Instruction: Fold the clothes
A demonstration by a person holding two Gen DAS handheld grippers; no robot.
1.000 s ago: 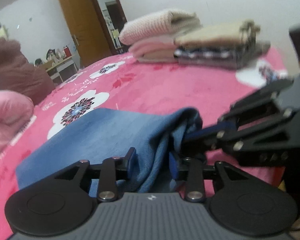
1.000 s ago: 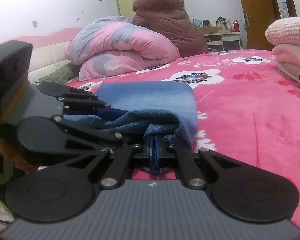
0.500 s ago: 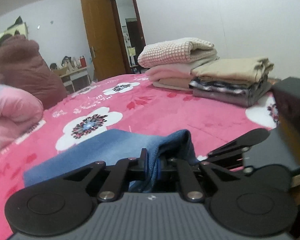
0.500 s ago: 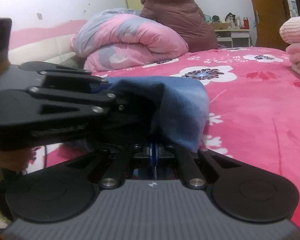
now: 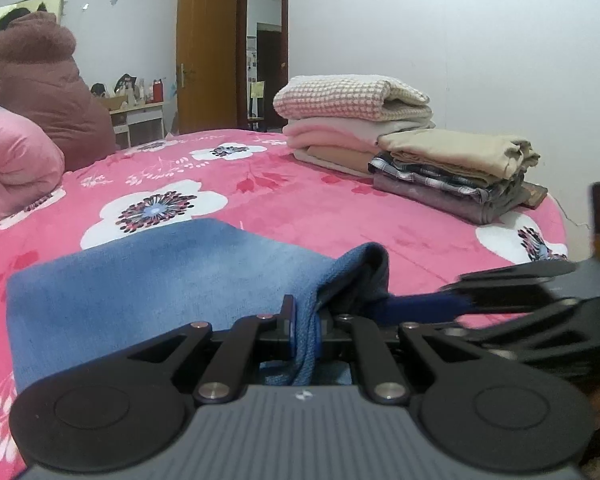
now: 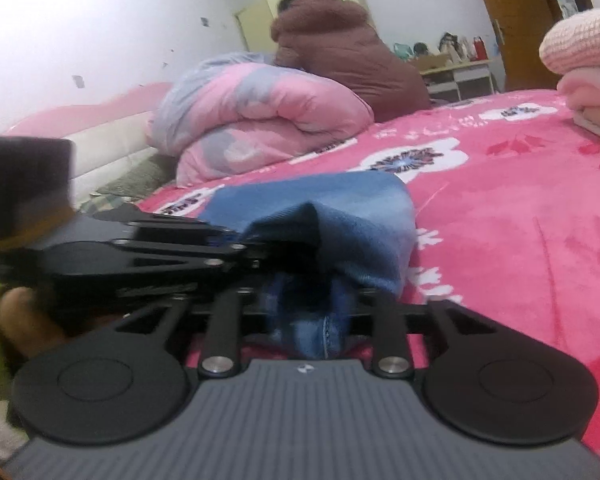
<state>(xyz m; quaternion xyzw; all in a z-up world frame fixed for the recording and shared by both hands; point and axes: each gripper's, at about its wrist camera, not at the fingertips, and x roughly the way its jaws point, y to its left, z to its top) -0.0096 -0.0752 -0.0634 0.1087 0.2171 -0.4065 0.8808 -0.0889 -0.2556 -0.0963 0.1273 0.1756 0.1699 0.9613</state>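
Far left of the left wrist view: a rolled pink quilt (image 5: 8, 168), and behind it a person in a brown padded coat (image 5: 40, 92) seated at the bed's far side. Spread across the middle, a pink bedspread (image 5: 300, 204) with white flowers. Lying on it, near the front edge, a folded pair of blue jeans (image 5: 148, 280), flat toward the left and bunched into a raised lump toward the right. At that bunched near edge, the left gripper (image 5: 306, 330), clenched on a fold of the denim, cloth pinched between its pads. Just right of it, entering from the side, the right gripper (image 5: 472, 304), blurred, one blue pad reaching under the lump. Further back and right, two stacks of folded clothes (image 5: 400, 144) side by side, a checked pink knit topping the taller one. Behind, an open wooden door (image 5: 206, 48).

From the right wrist view: left gripper (image 6: 236, 246) at the left, jeans (image 6: 340, 216) at centre, right gripper (image 6: 308, 312) at the bottom. Jaws of the right gripper just been opening, now standing apart with a seamed fold of denim hanging loosely between them, not pinched.
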